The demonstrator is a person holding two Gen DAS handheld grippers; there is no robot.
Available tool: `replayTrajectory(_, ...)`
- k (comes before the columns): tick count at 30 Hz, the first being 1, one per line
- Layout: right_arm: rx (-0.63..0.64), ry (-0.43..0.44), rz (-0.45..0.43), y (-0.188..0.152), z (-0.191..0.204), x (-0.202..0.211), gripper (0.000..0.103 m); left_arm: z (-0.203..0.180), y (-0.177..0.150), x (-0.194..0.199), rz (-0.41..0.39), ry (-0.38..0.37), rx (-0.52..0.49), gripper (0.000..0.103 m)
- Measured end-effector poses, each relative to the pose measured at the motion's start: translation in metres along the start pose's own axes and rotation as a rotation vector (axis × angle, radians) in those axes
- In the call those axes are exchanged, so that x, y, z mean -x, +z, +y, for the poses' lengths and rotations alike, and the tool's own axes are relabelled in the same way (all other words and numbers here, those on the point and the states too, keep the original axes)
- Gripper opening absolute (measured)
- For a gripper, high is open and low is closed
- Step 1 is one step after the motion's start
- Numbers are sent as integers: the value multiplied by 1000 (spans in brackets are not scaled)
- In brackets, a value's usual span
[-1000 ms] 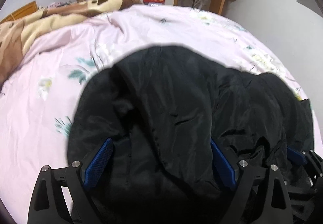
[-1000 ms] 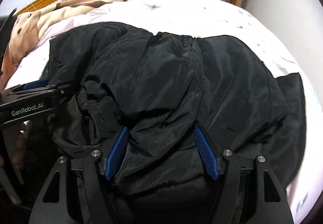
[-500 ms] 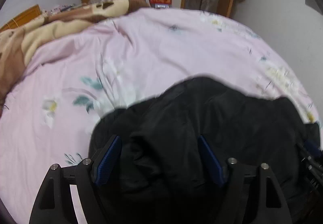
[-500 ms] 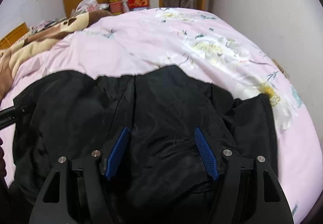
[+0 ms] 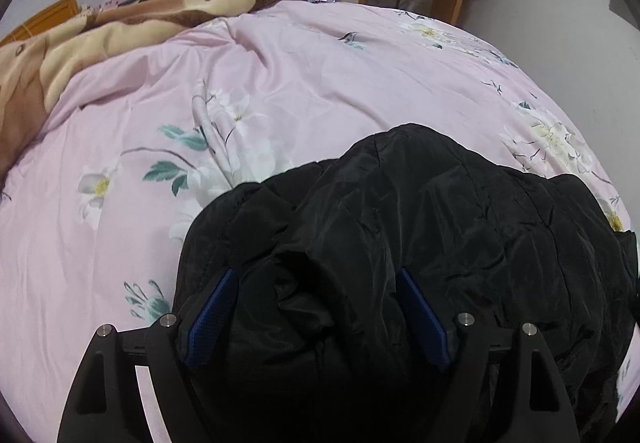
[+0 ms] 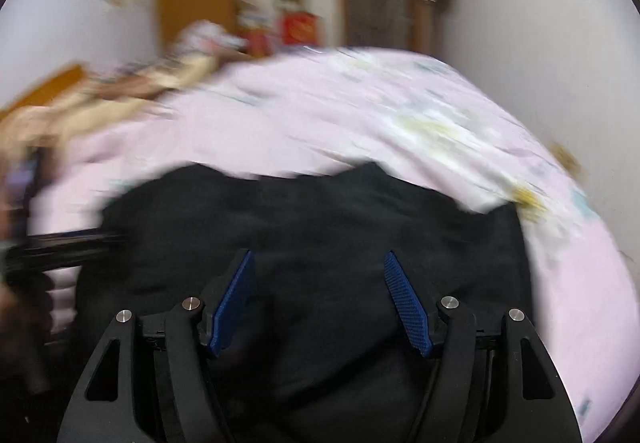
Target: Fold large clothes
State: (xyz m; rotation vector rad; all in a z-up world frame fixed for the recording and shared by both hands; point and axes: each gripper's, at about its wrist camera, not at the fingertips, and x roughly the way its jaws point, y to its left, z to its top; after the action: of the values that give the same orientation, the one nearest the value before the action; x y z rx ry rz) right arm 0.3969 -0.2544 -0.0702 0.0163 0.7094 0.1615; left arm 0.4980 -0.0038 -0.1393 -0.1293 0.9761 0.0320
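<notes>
Bunching at lower frame, the black padded jacket [image 5: 420, 243] is lying half-folded; left gripper [image 5: 316, 319] and right gripper [image 6: 320, 299] are spread wide around its fabric.

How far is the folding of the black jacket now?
Done: the black jacket is bunched into a compact heap on the pink quilt. In hand: left gripper and right gripper straddle it, fingers apart. Left: neat final folds; the right view is blurred.

Both wrist views look low and close across the black jacket [image 5: 420, 243] toward the far wall.
</notes>
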Motion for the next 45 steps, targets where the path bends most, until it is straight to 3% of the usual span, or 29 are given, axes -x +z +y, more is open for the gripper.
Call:
replayTrajectory(3, 106, 113, 33, -16, 36, 6, 67, -1, -3, 2, 0, 11, -6, 82)
replayTrajectory(6, 230, 52, 164, -46, 56, -16, 67, 1, -5, 1, 8, 5, -9, 85)
replayTrajectory(10, 217, 19, 228, -71, 44, -21, 67, 5, -7, 0, 12, 0, -9, 87)
replayTrajectory(16, 168, 23, 262, -75, 32, -17, 67, 6, -8, 3, 15, -4, 2, 87)
replayTrajectory(20, 65, 44, 258, -68, 20, -1, 67, 8, -9, 17, 27, -2, -3, 87)
replayTrajectory(31, -13, -20, 172, -66, 11, 71, 68, 11, -42, 102, -22, -3, -56, 86)
replayTrajectory(41, -53, -74, 112, -82, 25, 141, 68, 20, -117, 192, -85, -4, -91, 86)
replayTrajectory(45, -72, -89, 97, -91, 29, 166, 68, 24, -146, 217, -77, -58, -86, 86)
